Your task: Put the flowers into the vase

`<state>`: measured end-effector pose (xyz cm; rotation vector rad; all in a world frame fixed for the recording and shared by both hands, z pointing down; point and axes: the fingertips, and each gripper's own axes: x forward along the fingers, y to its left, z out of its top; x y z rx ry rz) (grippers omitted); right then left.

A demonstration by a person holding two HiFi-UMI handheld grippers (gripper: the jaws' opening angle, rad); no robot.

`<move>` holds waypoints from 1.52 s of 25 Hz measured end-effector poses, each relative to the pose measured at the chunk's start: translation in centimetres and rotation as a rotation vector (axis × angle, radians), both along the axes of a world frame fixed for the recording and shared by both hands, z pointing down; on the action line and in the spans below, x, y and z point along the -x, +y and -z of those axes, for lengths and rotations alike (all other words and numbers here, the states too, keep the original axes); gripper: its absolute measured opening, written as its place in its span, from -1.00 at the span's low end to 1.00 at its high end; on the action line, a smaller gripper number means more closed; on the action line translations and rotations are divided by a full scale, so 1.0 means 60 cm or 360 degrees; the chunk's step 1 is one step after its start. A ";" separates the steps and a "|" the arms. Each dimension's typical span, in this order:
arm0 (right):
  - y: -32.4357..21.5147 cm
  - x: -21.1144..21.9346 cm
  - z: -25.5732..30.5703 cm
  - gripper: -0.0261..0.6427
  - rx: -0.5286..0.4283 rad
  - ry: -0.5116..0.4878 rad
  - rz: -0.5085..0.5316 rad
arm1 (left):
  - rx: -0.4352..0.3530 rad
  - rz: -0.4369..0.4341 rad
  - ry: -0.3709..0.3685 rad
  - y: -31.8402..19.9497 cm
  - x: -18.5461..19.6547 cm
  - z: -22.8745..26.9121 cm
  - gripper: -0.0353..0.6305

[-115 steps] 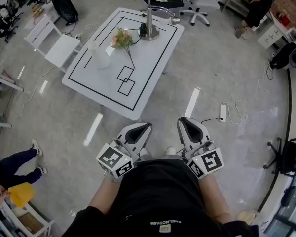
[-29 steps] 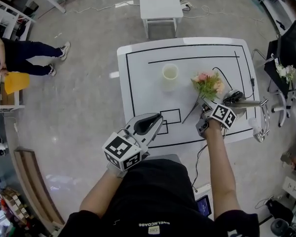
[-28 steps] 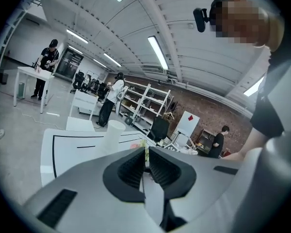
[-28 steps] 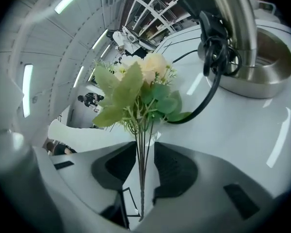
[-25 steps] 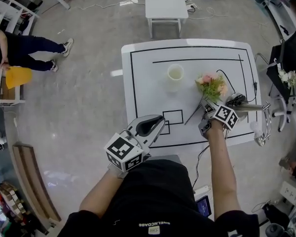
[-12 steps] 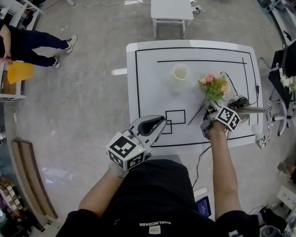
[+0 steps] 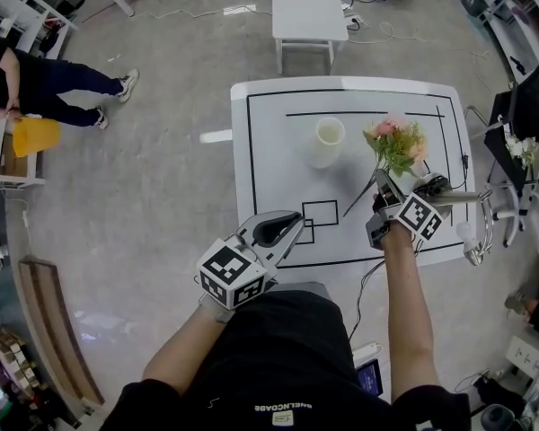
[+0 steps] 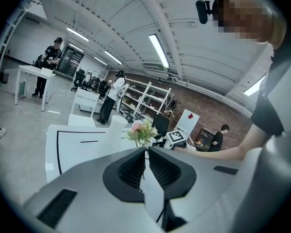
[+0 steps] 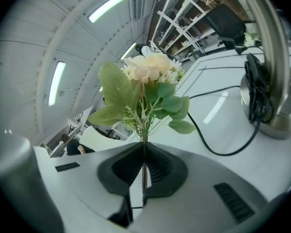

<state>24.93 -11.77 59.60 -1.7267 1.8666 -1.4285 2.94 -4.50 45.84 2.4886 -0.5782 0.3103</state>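
Observation:
A bunch of pink and cream flowers [image 7: 397, 142] with green leaves is lifted off the white table [image 7: 269, 151]. My right gripper [image 7: 381, 185] is shut on its thin stem. In the right gripper view the stem [image 9: 144, 164] runs between the closed pads and the blooms [image 9: 145, 79] stand upright above them. The white cylindrical vase [image 7: 328, 140] stands upright on the table, left of the flowers and apart from them. My left gripper [image 7: 283, 227] hovers shut and empty over the table's near edge. In the left gripper view it [image 8: 146, 150] faces the flowers [image 8: 141, 130] and the vase [image 8: 117, 125].
A metal lamp base [image 7: 431, 187] with a black cable stands just right of the right gripper, close by [image 9: 269, 96]. A white stool [image 7: 307, 16] is beyond the table. A person [image 7: 36, 79] stands at far left. A black chair [image 7: 525, 124] is at right.
My right gripper closed on the stem where the flowers lay on the table, then rose and rolled, lifting the bunch upright. The left gripper stayed put.

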 end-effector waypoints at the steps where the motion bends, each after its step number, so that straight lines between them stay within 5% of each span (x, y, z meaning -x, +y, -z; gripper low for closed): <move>1: -0.007 0.002 0.017 -0.87 -0.0043 0.0024 0.0013 | -0.0003 -0.0003 0.0004 0.000 0.001 0.001 -0.88; 22: -0.154 0.100 0.402 -0.87 -0.0944 0.0446 0.0249 | -0.0045 -0.0004 0.0072 -0.016 0.020 0.009 -0.88; 38: -0.192 0.156 0.387 -0.87 -0.1096 0.0720 0.0398 | -0.0034 0.0089 0.0063 -0.032 0.048 0.005 -0.88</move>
